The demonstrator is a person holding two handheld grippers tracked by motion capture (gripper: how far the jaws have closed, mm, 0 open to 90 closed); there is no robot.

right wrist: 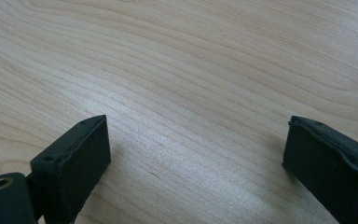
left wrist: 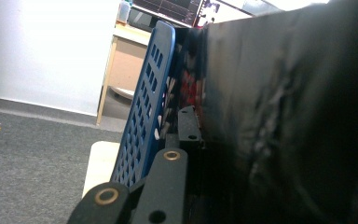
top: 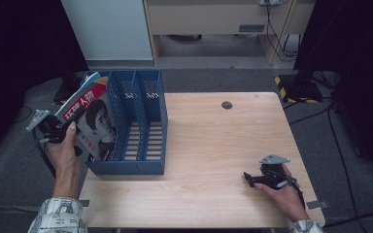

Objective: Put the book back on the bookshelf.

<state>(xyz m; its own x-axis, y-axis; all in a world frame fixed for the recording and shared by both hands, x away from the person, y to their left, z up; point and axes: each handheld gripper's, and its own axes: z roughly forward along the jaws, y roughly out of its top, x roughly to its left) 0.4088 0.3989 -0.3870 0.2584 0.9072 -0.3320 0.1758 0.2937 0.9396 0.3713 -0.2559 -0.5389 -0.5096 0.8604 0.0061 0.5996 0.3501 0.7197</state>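
A blue file rack (top: 141, 121) with three slots stands on the left part of the wooden table (top: 213, 145). A magazine (top: 94, 121) with a portrait and red lettering on its cover leans tilted in the rack's leftmost slot. My left gripper (top: 65, 127) is shut on the magazine's left edge, at the table's left side. In the left gripper view the magazine's dark surface (left wrist: 284, 116) sits against the jaw, with the rack's blue perforated wall (left wrist: 144, 112) beside it. My right gripper (top: 249, 178) rests low over the table at front right, open, with bare wood (right wrist: 196, 116) between its jaws.
A small dark round hole (top: 227, 105) sits near the table's far edge. Grey carpet surrounds the table. A white panel (top: 109, 29) and a wooden desk (top: 213, 19) stand behind it, with cables and a yellow-black striped base (top: 296, 87) at the far right.
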